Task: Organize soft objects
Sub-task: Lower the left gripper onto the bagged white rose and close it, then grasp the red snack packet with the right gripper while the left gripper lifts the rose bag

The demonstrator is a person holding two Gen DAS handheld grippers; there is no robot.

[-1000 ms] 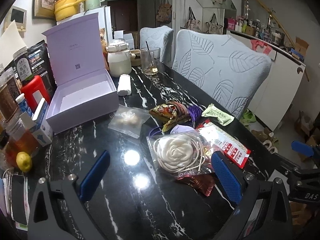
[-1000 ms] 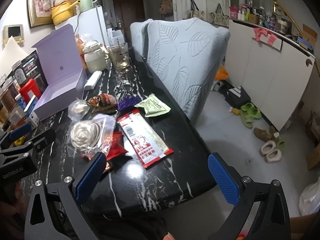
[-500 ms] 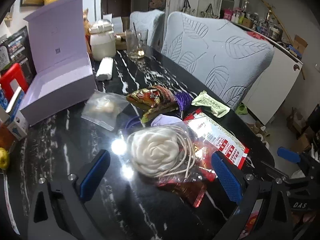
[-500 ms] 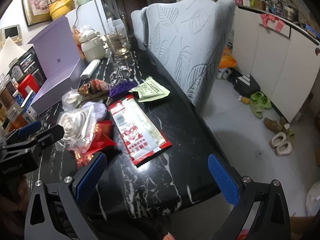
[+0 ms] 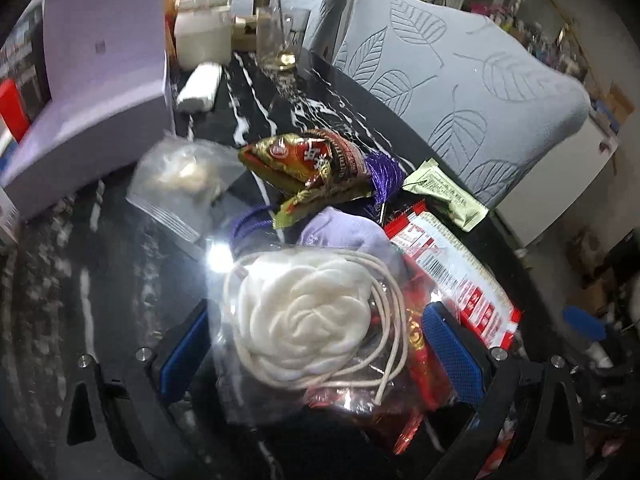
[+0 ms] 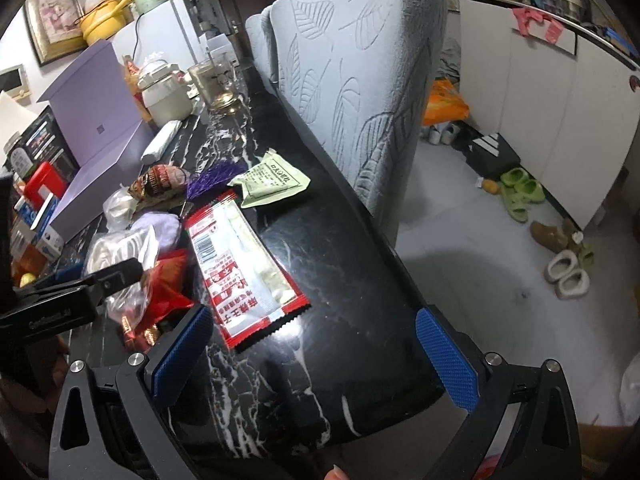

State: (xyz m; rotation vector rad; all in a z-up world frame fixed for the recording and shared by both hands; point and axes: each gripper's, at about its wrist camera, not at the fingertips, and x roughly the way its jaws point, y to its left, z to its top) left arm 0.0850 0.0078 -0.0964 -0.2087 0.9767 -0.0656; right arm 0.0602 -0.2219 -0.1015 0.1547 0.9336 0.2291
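A clear bag holding a white rose-shaped soft piece and a coiled cord [image 5: 304, 320] lies on the black marble table [image 5: 120, 280], on top of a red wrapper [image 5: 418, 356]. My left gripper [image 5: 318, 354] is open, one blue pad on either side of this bag without pressing it. Behind the bag lie a lilac soft cloth [image 5: 340, 232], a brown and gold snack packet [image 5: 308, 160] and a small clear zip bag [image 5: 180, 184]. My right gripper [image 6: 314, 358] hangs open over the table's near end, holding nothing. It sees the rose bag [image 6: 120, 248] and the left gripper [image 6: 80, 292] at its left.
An open lilac box [image 5: 92, 80] stands at the back left. A long red and white packet [image 6: 240, 264], a green sachet [image 6: 272, 180] and a purple tassel [image 6: 212, 176] lie mid-table. A jar [image 6: 166, 96] and a glass [image 6: 216, 84] stand behind. Grey chairs [image 6: 360, 80] line the right edge.
My left gripper has moved forward and down until the rose bag lies between its open fingers. My right gripper has drifted in closer over the table end.
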